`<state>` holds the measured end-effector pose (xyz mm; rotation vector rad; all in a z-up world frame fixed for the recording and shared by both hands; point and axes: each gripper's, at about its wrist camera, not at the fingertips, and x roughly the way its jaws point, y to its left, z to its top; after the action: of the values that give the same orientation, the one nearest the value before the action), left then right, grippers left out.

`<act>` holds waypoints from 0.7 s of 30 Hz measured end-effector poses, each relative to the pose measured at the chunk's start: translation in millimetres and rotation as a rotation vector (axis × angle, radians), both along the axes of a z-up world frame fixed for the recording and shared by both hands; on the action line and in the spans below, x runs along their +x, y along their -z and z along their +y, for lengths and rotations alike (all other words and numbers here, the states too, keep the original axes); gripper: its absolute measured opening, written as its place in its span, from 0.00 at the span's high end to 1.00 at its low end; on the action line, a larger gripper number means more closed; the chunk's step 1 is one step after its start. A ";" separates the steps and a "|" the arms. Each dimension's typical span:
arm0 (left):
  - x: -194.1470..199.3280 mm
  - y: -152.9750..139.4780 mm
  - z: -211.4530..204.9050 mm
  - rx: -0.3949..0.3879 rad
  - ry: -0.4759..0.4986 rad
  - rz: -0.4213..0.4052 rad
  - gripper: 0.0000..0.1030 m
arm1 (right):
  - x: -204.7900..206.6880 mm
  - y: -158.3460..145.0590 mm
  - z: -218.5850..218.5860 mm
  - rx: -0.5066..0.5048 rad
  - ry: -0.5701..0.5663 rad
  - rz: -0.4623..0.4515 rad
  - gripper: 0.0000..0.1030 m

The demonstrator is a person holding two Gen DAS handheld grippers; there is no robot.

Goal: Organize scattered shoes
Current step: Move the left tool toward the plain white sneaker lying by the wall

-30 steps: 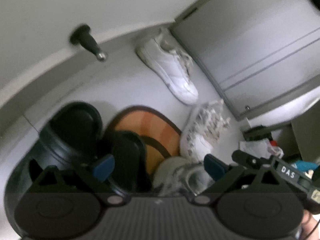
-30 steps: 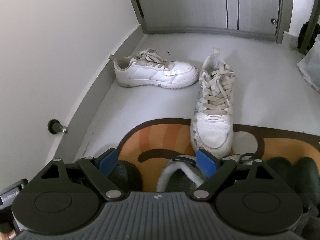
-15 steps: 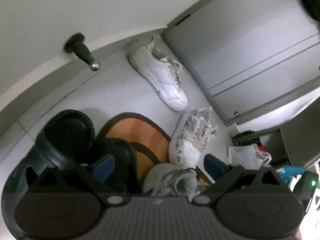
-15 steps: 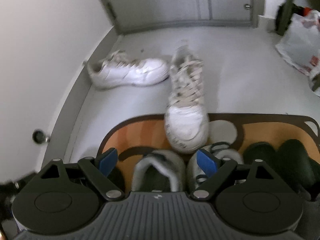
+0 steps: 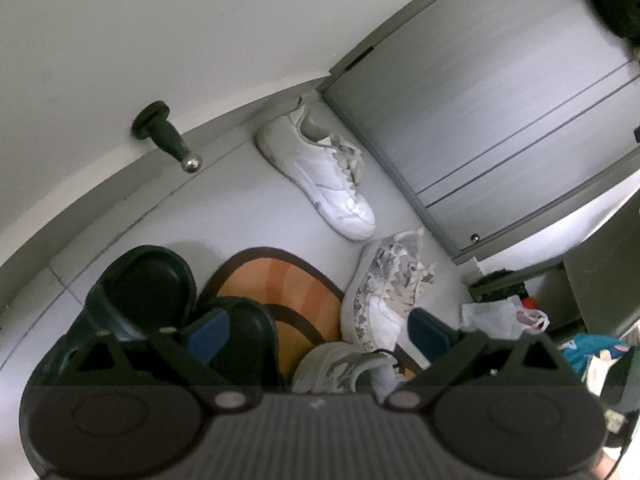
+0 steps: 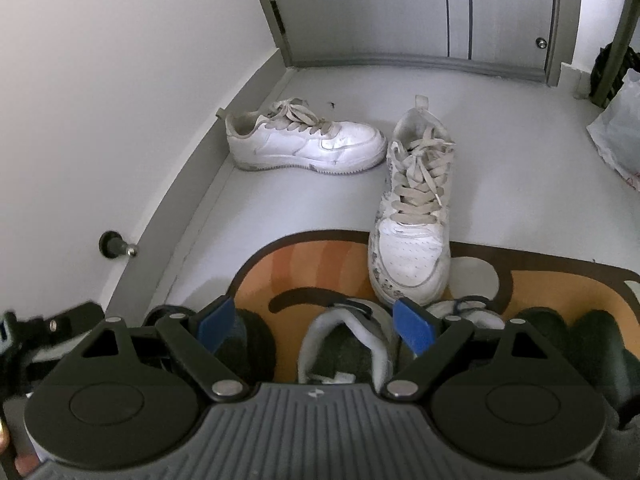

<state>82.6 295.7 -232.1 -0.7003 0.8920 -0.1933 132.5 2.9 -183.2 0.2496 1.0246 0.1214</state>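
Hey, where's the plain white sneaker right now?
The plain white sneaker lies on the grey floor, upper left of centre in the right wrist view, heel by the wall's baseboard and toe beside the patterned sneaker, short of the door.

The plain sneaker point(image 6: 304, 146) is white. The second sneaker point(image 6: 412, 216) is white with grey-speckled sides and beige laces. The mat point(image 6: 316, 268) is orange, edged brown.

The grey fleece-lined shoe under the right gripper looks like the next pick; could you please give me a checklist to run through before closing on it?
1. Right gripper open: ok.
2. Grey fleece-lined shoe between the fingers: ok.
3. Fingers touching its collar: cannot tell.
4. White patterned lace-up sneaker clear of the grey shoe: cannot tell, its toe lies very close.
5. Left gripper empty and open: ok.
6. Shoes tidy on the orange doormat: not ok.
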 end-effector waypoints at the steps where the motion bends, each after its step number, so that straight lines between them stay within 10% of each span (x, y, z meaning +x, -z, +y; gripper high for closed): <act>1: 0.6 -0.5 -1.1 0.003 0.000 0.001 0.05 | -1.5 -1.9 -4.0 -0.001 -0.003 0.000 0.13; 21: 41.0 -42.2 5.7 0.183 -0.077 0.028 0.06 | 21.9 13.4 -51.7 0.173 0.041 -0.036 0.13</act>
<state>123.6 301.4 -190.0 -0.5664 0.8957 -0.0326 154.4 -48.8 -196.6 0.4247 0.9731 0.1771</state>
